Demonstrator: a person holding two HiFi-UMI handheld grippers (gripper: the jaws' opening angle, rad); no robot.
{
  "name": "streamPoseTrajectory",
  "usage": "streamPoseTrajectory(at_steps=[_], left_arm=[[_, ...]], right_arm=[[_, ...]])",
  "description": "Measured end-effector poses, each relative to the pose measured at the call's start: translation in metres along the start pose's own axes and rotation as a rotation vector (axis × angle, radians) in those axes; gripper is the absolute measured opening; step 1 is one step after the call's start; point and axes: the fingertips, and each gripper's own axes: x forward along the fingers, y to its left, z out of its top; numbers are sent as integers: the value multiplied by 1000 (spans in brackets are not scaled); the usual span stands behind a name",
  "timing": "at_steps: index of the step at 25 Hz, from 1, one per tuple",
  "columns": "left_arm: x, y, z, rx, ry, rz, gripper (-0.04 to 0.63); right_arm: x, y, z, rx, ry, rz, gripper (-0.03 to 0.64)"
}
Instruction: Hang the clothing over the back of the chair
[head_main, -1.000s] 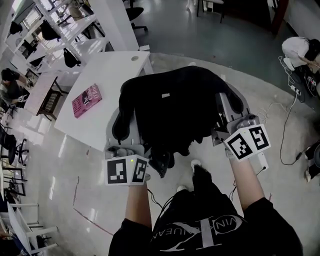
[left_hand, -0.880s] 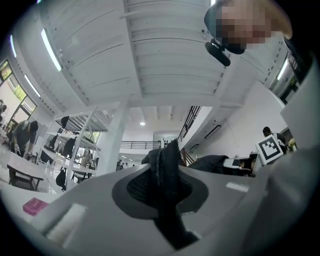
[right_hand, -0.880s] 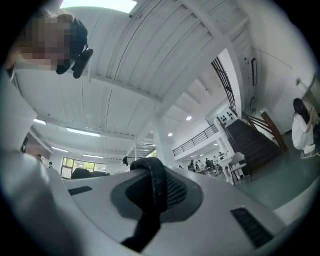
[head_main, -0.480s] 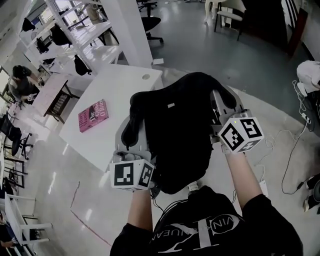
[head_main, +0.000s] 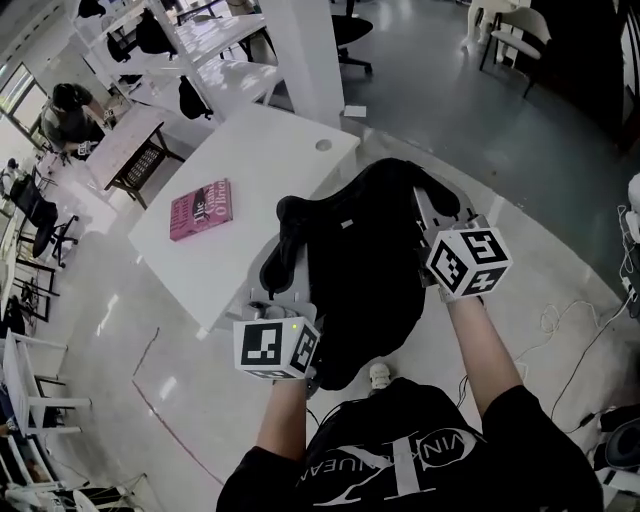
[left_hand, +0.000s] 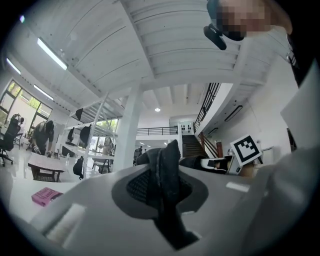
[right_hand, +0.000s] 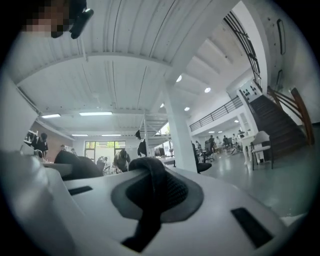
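Note:
A black garment (head_main: 360, 265) hangs spread between my two grippers above the floor, beside a white table. My left gripper (head_main: 272, 270) is shut on its left edge; in the left gripper view a fold of black cloth (left_hand: 167, 182) is pinched between the grey jaws. My right gripper (head_main: 432, 212) is shut on the right edge, and in the right gripper view a dark fold (right_hand: 152, 192) sits clamped in the jaws. The garment's lower part droops toward the person's feet. A black office chair (head_main: 350, 25) stands far off at the top.
The white table (head_main: 270, 160) with a pink book (head_main: 202, 208) lies to the left of the garment. A white pillar (head_main: 310, 50) rises behind it. Cables (head_main: 570, 320) trail on the floor at right. Desks and a seated person (head_main: 65, 105) fill the far left.
Both grippers have carried the garment along beside the white table and drawn a little closer together. The cloth now hangs narrower and longer.

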Motion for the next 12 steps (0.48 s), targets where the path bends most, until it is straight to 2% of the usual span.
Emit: streamPoseTrajectory(at_steps=[6,12], left_arm=[[9,4,-37,26,91,42,44],[18,16,-72,40,177,76,46]], right_arm=[[39,-2,-46,-32,133,49,21],[63,3,-84,-132,243,92,21]])
